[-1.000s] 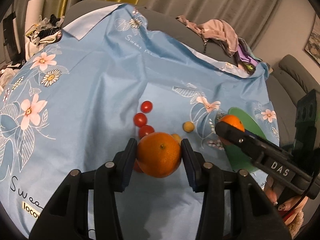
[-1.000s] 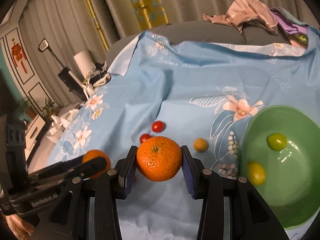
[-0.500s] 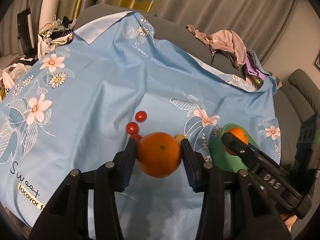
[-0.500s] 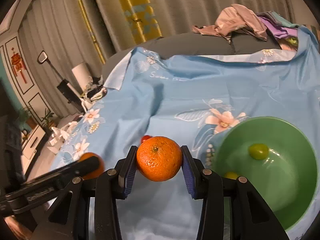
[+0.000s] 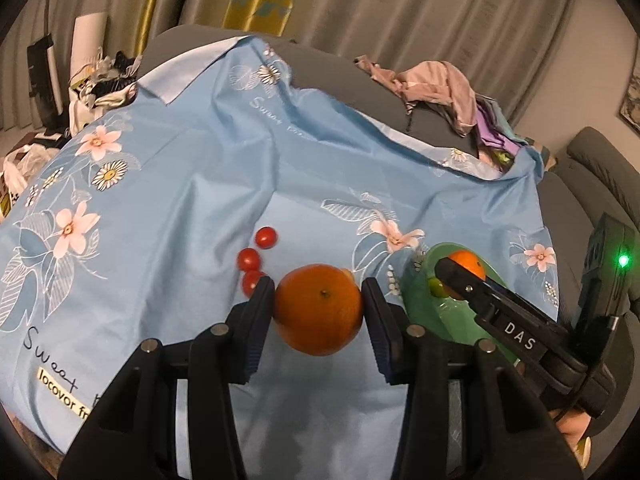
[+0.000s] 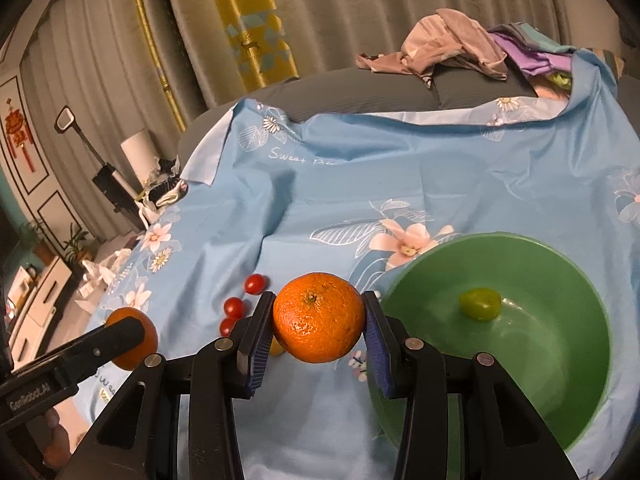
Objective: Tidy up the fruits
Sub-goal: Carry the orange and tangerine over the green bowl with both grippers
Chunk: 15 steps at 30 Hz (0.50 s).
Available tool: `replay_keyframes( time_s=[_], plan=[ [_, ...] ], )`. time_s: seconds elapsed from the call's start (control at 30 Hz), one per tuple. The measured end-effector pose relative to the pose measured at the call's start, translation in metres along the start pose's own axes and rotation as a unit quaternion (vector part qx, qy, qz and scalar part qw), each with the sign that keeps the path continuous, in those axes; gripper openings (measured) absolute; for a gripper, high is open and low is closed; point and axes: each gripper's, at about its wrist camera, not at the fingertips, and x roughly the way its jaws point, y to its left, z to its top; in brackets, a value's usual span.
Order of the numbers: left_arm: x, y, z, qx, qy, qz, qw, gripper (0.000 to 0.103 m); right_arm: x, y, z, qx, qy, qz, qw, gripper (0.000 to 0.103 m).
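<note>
Oranges sit in both claws. The left gripper [image 5: 319, 314] clamps one orange [image 5: 319, 309] between its blue pads, held above the blue floral sheet [image 5: 192, 184], with three cherry tomatoes [image 5: 256, 256] lying on the cloth just beyond its left finger. The right gripper [image 6: 319, 322] pinches a second orange [image 6: 319, 322] the same way, raised beside the near-left rim of the green bowl [image 6: 560, 380]. One small green fruit [image 6: 480, 305] rests inside that bowl. A small yellow fruit [image 6: 275, 347] peeks out behind the right gripper's left pad. Farther back, a pile of clothes [image 6: 460, 50] lies on the grey couch, with curtains [image 6: 340, 12] behind.
</note>
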Motion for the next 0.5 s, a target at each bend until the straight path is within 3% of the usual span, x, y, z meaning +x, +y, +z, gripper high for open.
replay_keyframes(
  time_s=[0.2,0.5],
  plan=[
    [0.015,-0.018,-0.003,-0.009,0.010,-0.013,0.9998,0.045,-0.016,-0.012,0.002,0.005,-0.019,-0.021,1.000,0.044],
    [0.041,-0.080,-0.007,0.040,0.021,-0.045,0.9980,0.045,-0.052,-0.066,0.004,0.067,-0.060,-0.088,0.992,0.044]
  ],
)
